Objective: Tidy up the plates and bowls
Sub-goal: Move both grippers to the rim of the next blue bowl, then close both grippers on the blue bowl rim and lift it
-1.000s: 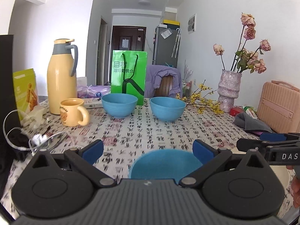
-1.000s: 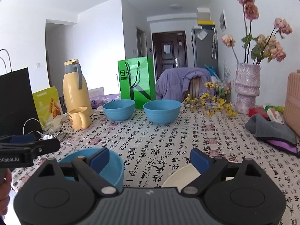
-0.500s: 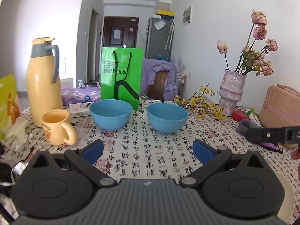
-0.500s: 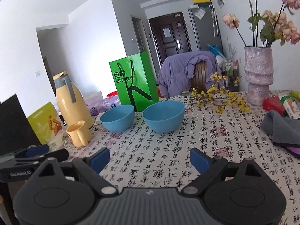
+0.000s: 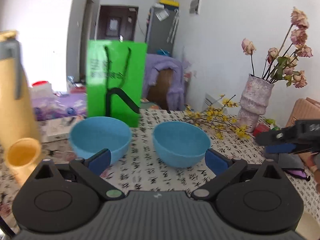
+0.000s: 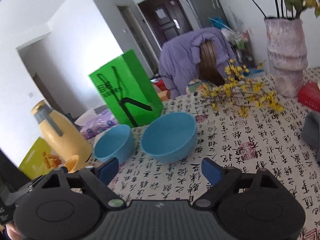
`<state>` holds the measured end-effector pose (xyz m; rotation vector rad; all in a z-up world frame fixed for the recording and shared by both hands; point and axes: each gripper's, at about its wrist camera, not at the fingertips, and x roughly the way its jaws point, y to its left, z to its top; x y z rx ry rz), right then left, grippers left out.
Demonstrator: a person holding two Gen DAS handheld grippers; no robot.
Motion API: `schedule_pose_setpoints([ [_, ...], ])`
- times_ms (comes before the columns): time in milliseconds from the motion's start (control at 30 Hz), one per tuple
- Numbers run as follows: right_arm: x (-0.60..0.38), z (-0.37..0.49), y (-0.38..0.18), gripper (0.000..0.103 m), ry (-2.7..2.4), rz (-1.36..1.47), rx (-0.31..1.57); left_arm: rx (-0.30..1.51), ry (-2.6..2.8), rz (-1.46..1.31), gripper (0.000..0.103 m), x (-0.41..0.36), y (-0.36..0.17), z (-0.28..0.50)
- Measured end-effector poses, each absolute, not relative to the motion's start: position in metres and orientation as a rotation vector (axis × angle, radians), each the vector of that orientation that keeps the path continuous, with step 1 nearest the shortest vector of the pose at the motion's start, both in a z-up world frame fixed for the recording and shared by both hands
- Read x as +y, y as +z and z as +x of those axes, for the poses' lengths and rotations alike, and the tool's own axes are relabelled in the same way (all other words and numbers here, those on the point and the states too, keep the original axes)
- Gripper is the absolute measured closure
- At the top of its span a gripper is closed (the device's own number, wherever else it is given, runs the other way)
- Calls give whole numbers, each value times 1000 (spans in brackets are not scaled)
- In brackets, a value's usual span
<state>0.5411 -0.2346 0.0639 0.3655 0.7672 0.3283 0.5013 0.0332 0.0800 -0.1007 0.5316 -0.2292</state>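
Two blue bowls stand side by side on the patterned tablecloth. In the left wrist view the left bowl [image 5: 100, 138] and the right bowl [image 5: 181, 143] sit just beyond my open, empty left gripper [image 5: 158, 161]. In the right wrist view the left bowl [image 6: 114, 144] and the right bowl [image 6: 169, 136] lie just ahead of my open, empty right gripper [image 6: 160, 170]. The right gripper also shows at the right edge of the left wrist view [image 5: 288, 138]. A cream plate rim [image 5: 308, 226] peeks out at the bottom right.
A green paper bag [image 5: 116, 80] stands behind the bowls. A yellow thermos [image 6: 62, 134] and yellow mug [image 5: 23, 154] are at the left. A vase with dried roses [image 5: 256, 98], yellow flower sprigs [image 6: 240, 92], grey cloth [image 6: 312, 132] and a pink case [image 5: 306, 110] are at the right.
Both grippers have moved forward across the table toward the two far bowls. The near blue bowl and the cream plate have dropped out from between the fingers. Both stay open.
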Motion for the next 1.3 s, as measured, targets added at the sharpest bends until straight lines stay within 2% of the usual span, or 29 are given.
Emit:
schedule_pose_setpoints([
  [133, -229, 590, 42, 23, 309, 397, 830, 574, -249, -87, 12, 22, 69, 548],
  [200, -226, 613, 32, 27, 275, 393, 843, 598, -257, -79, 25, 17, 61, 570],
  [267, -222, 633, 21, 33, 242, 365, 851, 635, -253, -78, 30, 12, 53, 592],
  [400, -217, 667, -2, 48, 190, 339, 878, 692, -228, -91, 32, 6, 35, 629],
  [467, -214, 677, -11, 52, 173, 334, 888, 702, -216, -109, 35, 4, 24, 641],
  [533, -211, 684, -21, 56, 176, 336, 900, 717, -199, -116, 44, 2, 16, 649],
  [600, -208, 690, -30, 62, 170, 336, 918, 722, -200, -106, 58, 0, 10, 653],
  [667, -205, 693, -39, 74, 180, 335, 940, 732, -195, -101, 59, -2, 6, 655],
  [733, -204, 696, -45, 77, 181, 344, 948, 740, -189, -103, 68, -3, 3, 657],
  [800, -203, 695, -47, 82, 178, 345, 936, 754, -188, -117, 83, -3, 1, 660],
  [867, -201, 694, -48, 87, 171, 340, 932, 738, -177, -113, 88, -4, 0, 656],
  [1067, -205, 679, -34, 91, 176, 309, 918, 676, -192, -61, 89, -11, 24, 629],
  [1300, -216, 648, 11, 93, 182, 318, 845, 616, -175, -56, 89, -25, 70, 588],
])
